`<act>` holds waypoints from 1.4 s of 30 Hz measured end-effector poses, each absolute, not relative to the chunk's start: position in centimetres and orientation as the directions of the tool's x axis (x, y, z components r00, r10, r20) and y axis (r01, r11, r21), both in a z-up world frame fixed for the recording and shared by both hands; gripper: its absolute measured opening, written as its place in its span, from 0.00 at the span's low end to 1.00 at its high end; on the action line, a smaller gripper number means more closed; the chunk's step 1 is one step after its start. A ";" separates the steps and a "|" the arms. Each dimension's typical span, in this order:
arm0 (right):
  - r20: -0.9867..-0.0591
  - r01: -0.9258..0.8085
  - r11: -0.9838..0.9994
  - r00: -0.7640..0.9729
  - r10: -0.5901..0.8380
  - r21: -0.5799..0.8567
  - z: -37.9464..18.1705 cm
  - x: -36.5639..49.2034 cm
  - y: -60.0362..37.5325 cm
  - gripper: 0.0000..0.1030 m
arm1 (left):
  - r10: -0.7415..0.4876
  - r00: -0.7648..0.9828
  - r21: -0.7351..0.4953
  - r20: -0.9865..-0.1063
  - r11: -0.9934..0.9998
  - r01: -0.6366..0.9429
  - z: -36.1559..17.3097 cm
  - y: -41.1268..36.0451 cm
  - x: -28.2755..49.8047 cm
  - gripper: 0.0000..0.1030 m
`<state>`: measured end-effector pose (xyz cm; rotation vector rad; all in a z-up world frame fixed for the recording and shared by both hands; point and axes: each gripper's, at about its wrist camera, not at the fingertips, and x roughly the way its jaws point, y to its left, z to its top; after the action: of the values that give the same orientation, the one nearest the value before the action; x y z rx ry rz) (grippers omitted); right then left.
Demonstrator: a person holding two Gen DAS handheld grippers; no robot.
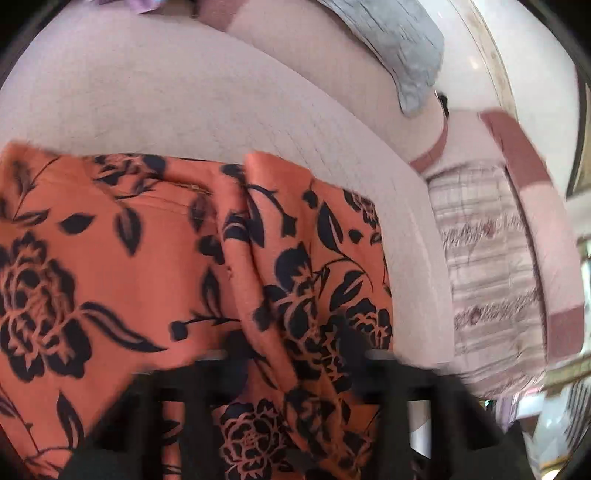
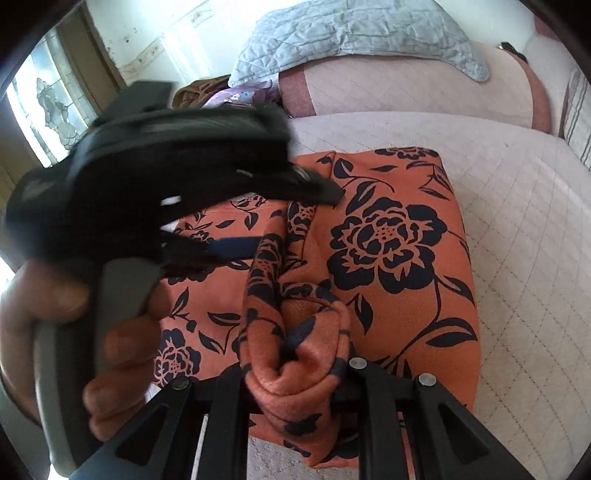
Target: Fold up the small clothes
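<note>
An orange garment with a black flower print [image 2: 388,240] lies partly folded on the pale quilted bed; it also fills the left wrist view [image 1: 110,258]. My right gripper [image 2: 295,373] is shut on a bunched fold of the garment, lifted off the rest. My left gripper [image 1: 291,354] is blurred, with a ridge of the garment between its fingers; its grip is unclear. In the right wrist view the left gripper's body [image 2: 166,166] and the hand that holds it sit at the left, above the garment.
A grey quilted blanket [image 2: 351,33] lies at the head of the bed. A pale pink bedspread [image 1: 166,99] covers the bed. A striped pillow [image 1: 487,266] lies at the right. A window [image 2: 48,103] is at the left.
</note>
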<state>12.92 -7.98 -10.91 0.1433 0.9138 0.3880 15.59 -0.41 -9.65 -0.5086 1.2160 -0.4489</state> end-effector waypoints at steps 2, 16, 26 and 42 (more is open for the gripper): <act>-0.741 -0.270 0.926 0.558 0.373 0.264 -10.7 12.5 -7.9 0.16 | -0.580 0.310 -0.576 -0.753 0.809 0.116 -8.4 -0.9 15.2 0.16; -0.804 -0.416 0.859 0.376 0.460 0.297 -13.5 13.3 2.2 0.17 | -0.514 0.345 -0.523 -0.786 0.849 0.072 -10.9 8.0 15.0 0.16; -0.715 -0.471 0.833 0.472 0.516 0.290 -6.4 9.9 4.5 0.17 | -0.520 0.451 -0.504 -0.726 0.848 0.165 -6.8 11.8 13.8 0.15; -0.815 -0.462 0.816 0.282 0.507 0.348 -10.4 11.2 5.2 0.26 | -0.562 0.372 -0.597 -0.739 0.802 0.026 -12.8 16.5 14.4 0.19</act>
<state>11.20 5.23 -10.39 0.0466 1.1092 0.6491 14.40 16.54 -12.78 -0.5461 1.1387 -0.4019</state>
